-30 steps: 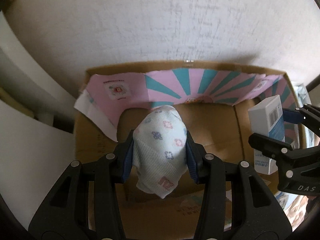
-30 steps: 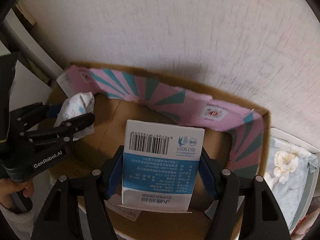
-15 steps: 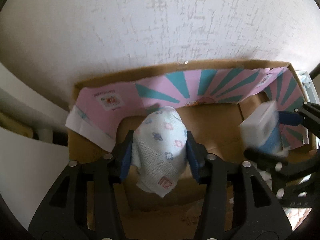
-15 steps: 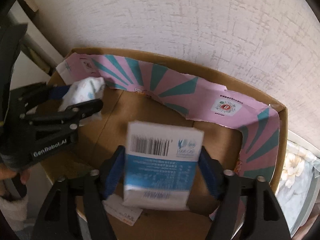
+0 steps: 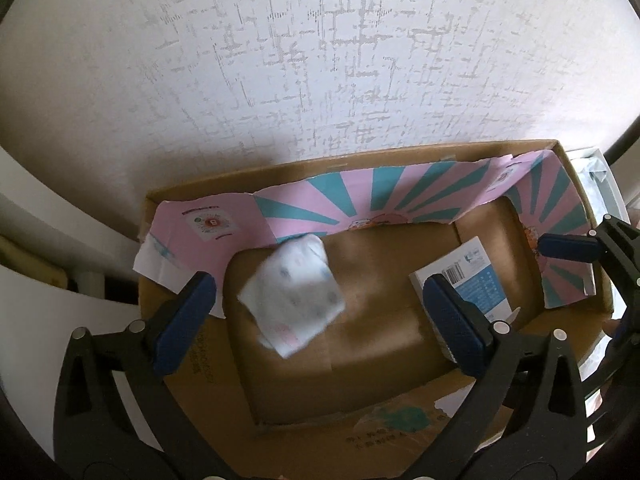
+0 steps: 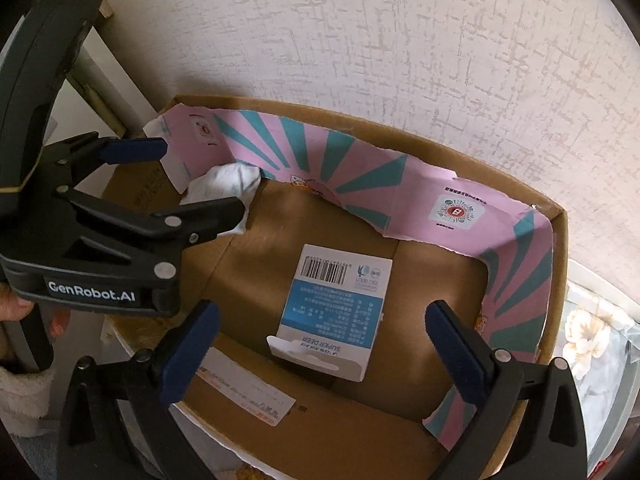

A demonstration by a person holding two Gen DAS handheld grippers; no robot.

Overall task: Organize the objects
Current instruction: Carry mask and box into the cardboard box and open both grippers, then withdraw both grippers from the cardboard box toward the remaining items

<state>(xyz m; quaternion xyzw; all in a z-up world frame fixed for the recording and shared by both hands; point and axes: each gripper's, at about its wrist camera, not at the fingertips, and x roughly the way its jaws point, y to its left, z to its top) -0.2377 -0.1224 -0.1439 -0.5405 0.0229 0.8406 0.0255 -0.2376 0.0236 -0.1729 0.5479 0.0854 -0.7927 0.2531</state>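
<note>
- Left claw (image 5: pixel 320 312) is spread wide, nothing between its blue pads; the white cloth bundle (image 5: pixel 294 292) sits just beyond them, blurred, so I judge it is dropping or only just landed.
- Right claw (image 6: pixel 322 350) is likewise released, pads well apart, with the blue-and-white packet (image 6: pixel 334 312) lying flat on the box floor between and ahead of them.
- Step in hand, as I read it: the put-down. Both things are inside the cardboard box (image 6: pixel 560 248), and neither claw grips anything.
- The cloth: soft, crumpled, white with small pale-blue and pink prints. In the left view it lies at about 11 o'clock of the box floor, up against the pink-and-teal paper liner (image 5: pixel 360 200). Whether it touches the liner I cannot tell.
- The packet: a flat carton, barcode on its white top band, blue panel of fine print below, a hang tab at the near end. In the right view it rests around 6 o'clock of the floor, well apart from the cloth.
- In the right view the left claw shows at 9 o'clock, its lower finger crossing in front of the cloth.
- Next move calls for lifting both claws straight up and clear of the box walls, minding the loose liner edge, then looking for whatever else needs tidying.
- Risk, in my view: a finger snagging the torn liner on the way out.
</note>
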